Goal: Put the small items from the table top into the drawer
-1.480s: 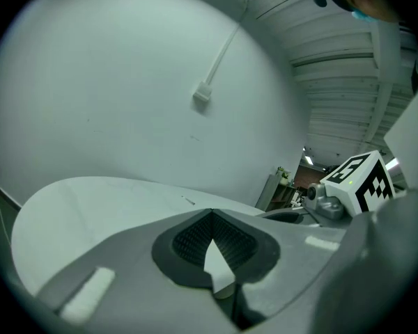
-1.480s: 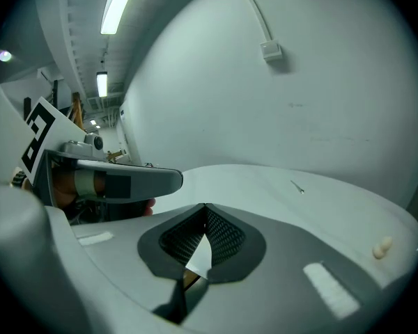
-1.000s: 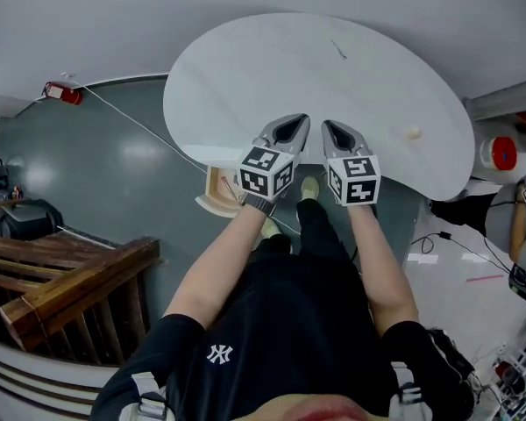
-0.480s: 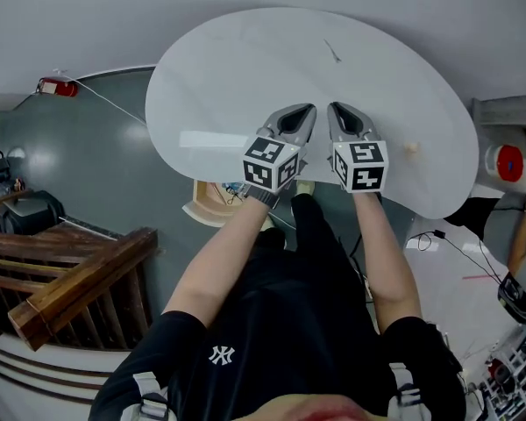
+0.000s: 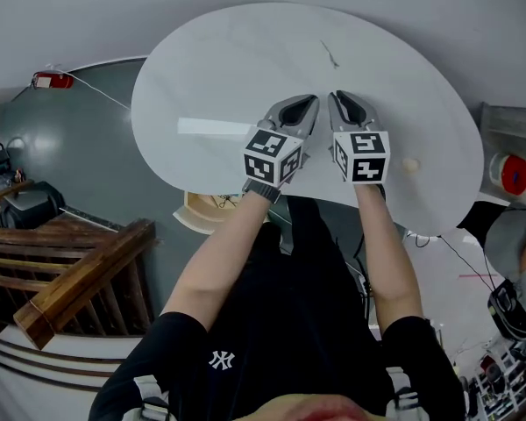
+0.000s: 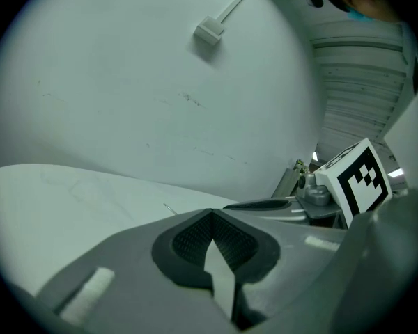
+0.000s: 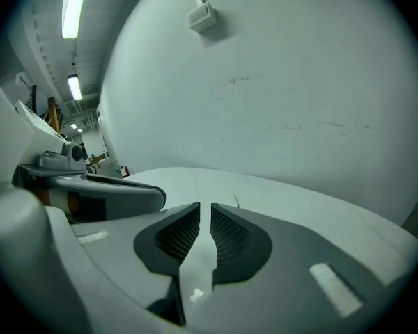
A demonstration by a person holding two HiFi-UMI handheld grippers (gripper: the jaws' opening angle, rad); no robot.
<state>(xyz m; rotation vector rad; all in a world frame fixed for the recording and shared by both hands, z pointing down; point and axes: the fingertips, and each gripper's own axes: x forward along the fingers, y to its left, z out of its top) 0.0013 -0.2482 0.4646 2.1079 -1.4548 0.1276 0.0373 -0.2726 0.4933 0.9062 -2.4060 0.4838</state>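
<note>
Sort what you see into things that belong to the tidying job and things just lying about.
Job: table; open drawer; small beige item; thin dark item.
Lying about: wooden railing; red object on the floor.

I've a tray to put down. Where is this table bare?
Bare: the table's left half, beside the left gripper. Crowded: the middle, with the right gripper, its empty jaws just opening; a thin dark item beyond; a small pale item near the right edge.
</note>
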